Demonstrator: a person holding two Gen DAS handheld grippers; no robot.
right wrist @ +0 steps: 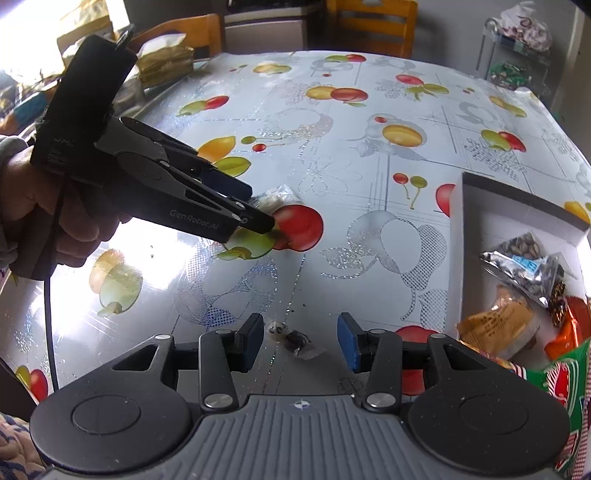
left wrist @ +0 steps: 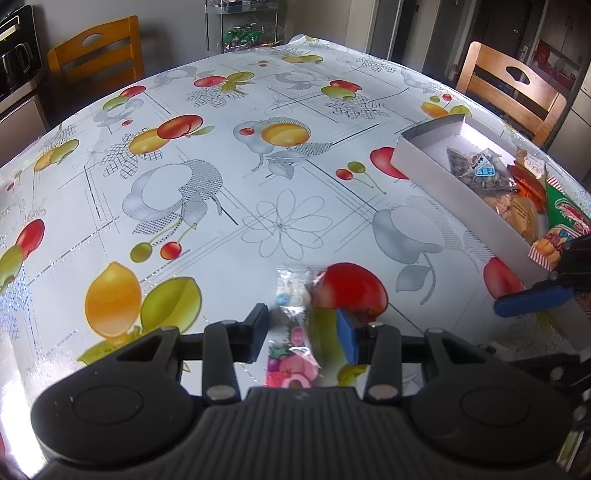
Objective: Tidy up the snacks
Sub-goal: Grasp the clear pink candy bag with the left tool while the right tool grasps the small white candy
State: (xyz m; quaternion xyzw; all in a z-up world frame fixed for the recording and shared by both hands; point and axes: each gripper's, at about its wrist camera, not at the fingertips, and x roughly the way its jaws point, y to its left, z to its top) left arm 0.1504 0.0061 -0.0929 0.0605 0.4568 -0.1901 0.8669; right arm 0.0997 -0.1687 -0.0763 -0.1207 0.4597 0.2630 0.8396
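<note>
A clear candy packet [left wrist: 291,332] with pink fruit print lies flat on the fruit-patterned tablecloth. My left gripper [left wrist: 303,328] stands open around it; the packet lies against the left pad and clear of the blue right pad. The right wrist view shows this left gripper [right wrist: 260,206] tilted down, tips low over the packet [right wrist: 277,195]. My right gripper [right wrist: 301,339] is open over a small clear-wrapped candy [right wrist: 291,338] that lies between its pads, touching neither. Its blue finger [left wrist: 532,301] shows beside the white box [left wrist: 424,166].
The white box [right wrist: 456,258] at the right holds a seed bag [right wrist: 524,266], an orange-brown packet [right wrist: 498,328] and a green bag [right wrist: 565,380]. Wooden chairs [left wrist: 99,55] [left wrist: 513,92] stand at the far table edges. A shelf with sweets [left wrist: 242,33] is behind. A person's hand [right wrist: 44,218] holds the left gripper.
</note>
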